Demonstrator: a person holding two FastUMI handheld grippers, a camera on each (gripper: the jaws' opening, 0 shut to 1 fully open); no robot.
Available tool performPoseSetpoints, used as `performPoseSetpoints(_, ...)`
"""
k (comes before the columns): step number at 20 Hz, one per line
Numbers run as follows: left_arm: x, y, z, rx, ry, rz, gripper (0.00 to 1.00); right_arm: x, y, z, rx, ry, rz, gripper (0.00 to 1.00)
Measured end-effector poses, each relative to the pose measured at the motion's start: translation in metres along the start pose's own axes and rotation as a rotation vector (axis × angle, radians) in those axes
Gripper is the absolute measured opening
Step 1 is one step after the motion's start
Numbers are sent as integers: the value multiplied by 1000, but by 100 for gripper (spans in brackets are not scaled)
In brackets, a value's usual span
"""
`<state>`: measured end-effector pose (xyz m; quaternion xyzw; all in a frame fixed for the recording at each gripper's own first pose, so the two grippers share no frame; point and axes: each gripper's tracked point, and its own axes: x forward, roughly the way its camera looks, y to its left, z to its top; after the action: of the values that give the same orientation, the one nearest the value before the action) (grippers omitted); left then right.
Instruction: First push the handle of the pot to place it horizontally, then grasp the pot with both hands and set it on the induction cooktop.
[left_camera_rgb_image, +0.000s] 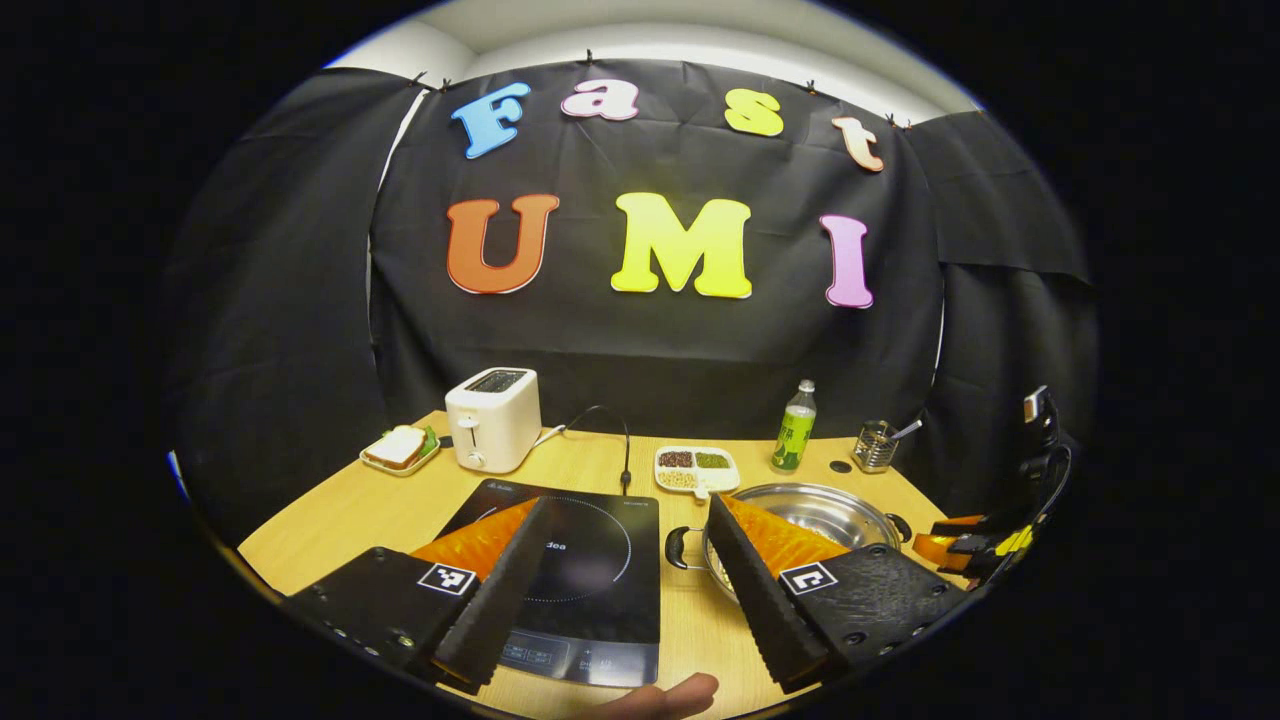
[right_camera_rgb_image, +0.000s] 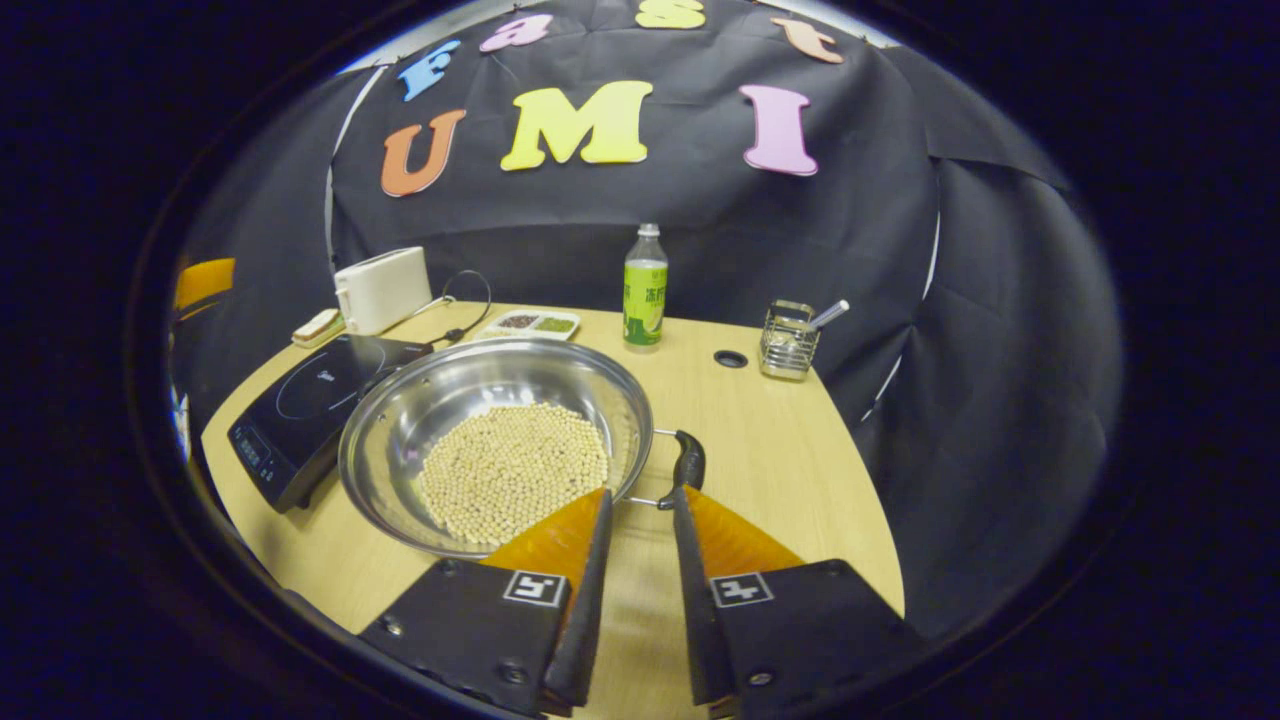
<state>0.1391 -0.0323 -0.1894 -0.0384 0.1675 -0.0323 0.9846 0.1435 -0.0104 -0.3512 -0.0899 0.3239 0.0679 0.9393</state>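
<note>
The right gripper (right_camera_rgb_image: 640, 505) has its two fingers set a narrow gap apart with nothing between them; their tips sit just short of the black loop handle (right_camera_rgb_image: 688, 462) at the wide stainless steel pot's (right_camera_rgb_image: 400, 430) four o'clock side. The pot rests on the pale wooden table (right_camera_rgb_image: 780, 440), holding a layer of small beige beans (right_camera_rgb_image: 512, 470). The flat black induction cooktop (right_camera_rgb_image: 310, 395) lies just beside the pot at nine o'clock.

The left gripper (left_camera_rgb_image: 625, 515) is spread wide and empty, hovering above the cooktop (left_camera_rgb_image: 585, 560), with the pot's other black handle (left_camera_rgb_image: 681, 547) close to its right finger.

The risks, as I judge them: a push on the right-hand handle could slide the whole pot instead of turning it. An uneven two-handed lift could tilt the shallow pot and spill beans. The slim handle could slip out of a poorly centred grip.
</note>
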Motion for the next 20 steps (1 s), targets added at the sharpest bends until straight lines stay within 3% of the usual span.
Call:
performPoseSetpoints(2, 9, -4, -11, 11, 30, -2, 95, -3, -7, 7, 15, -32, -38, 74)
performPoseSetpoints(3, 14, -7, -17, 15, 46, -7, 95, -3, -7, 9, 19, -41, -38, 95)
performPoseSetpoints(4, 18, -10, -22, 17, 66, -15, 94, -3, -5, 9, 27, -40, -35, 100)
performPoseSetpoints(18, 118, -52, -113, -38, 509, -153, 95, 52, 7, 9, 93, 141, 14, 100)
performPoseSetpoints(19, 122, -51, -117, -45, 534, -155, 84, 55, 8, 8, 106, 171, 22, 98)
performPoseSetpoints(20, 125, -51, -121, -48, 558, -167, 95, 59, 9, 6, 128, 198, 28, 100)
